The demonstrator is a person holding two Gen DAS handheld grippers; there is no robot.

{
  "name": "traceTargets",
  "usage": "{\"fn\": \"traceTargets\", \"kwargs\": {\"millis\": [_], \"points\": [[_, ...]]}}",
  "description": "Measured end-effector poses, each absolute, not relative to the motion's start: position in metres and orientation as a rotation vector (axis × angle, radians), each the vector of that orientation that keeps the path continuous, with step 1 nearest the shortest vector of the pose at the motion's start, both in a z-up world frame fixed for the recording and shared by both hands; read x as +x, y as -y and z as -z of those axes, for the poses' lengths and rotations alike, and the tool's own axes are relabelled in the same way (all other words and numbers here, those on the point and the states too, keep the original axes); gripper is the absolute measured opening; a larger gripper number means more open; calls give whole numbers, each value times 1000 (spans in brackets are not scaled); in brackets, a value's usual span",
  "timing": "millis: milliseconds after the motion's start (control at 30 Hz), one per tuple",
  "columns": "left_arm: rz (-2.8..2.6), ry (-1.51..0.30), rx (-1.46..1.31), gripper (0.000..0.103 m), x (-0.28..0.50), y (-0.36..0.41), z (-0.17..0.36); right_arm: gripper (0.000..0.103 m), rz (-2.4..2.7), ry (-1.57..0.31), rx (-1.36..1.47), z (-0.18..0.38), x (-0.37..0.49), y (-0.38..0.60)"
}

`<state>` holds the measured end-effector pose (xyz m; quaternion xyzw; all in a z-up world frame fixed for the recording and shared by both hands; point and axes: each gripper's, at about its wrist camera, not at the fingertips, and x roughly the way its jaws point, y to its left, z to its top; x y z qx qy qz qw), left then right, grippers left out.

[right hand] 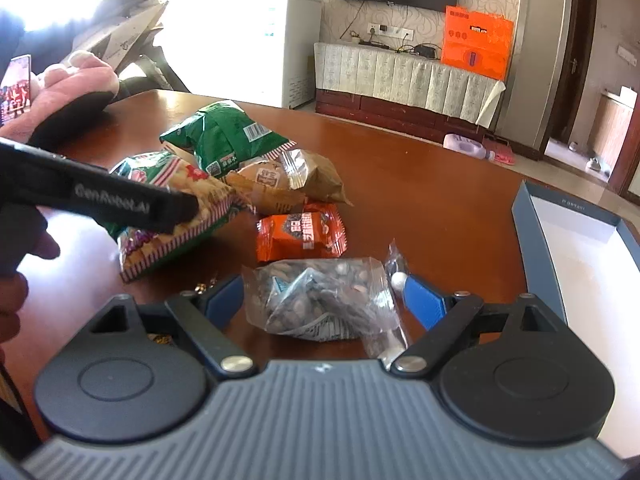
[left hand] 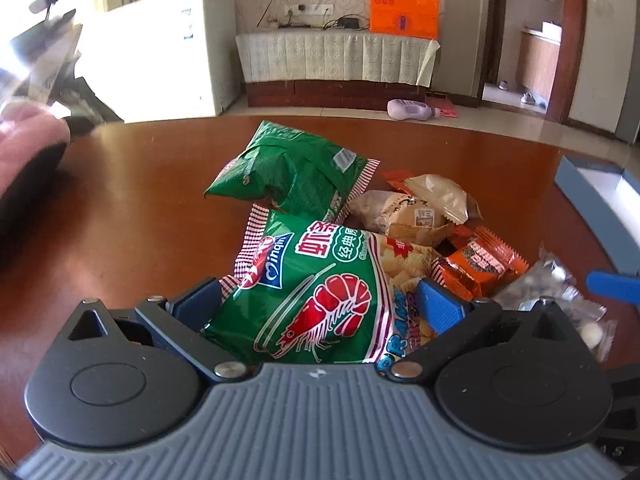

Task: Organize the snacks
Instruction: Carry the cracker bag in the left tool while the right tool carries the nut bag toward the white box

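Note:
A pile of snack packets lies on a brown wooden table (left hand: 132,216). My left gripper (left hand: 320,304) is open, its blue fingers either side of a green prawn cracker bag (left hand: 320,300), which also shows in the right wrist view (right hand: 168,216). My right gripper (right hand: 324,300) is open around a clear bag of dark seeds (right hand: 320,300), also seen in the left wrist view (left hand: 552,300). A second green bag (left hand: 288,168), beige packets (left hand: 424,208) and an orange packet (right hand: 300,236) lie between. I cannot tell whether either gripper touches its bag.
An open grey-blue box (right hand: 532,240) with a white inside stands at the table's right edge. A pink plush thing (right hand: 68,92) rests at the far left. Beyond the table are a white freezer (left hand: 192,48) and a TV cabinet (left hand: 336,64).

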<state>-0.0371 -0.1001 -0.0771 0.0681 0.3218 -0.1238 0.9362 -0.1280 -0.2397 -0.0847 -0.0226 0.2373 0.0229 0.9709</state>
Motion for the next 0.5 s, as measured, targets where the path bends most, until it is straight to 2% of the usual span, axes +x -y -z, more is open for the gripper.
{"fn": "traceTargets", "kwargs": {"millis": [133,333,500], "points": [[249,-658,179,103,-38,106,85,90,-40,-534,-99,96,-117,235],[245,-649,179,103,-36,107,88,90,-27,-480,-78,88,-122,237],[247,-654,160,103,-35,105,88,90,-27,-527,-108,96,-116,234]]}}
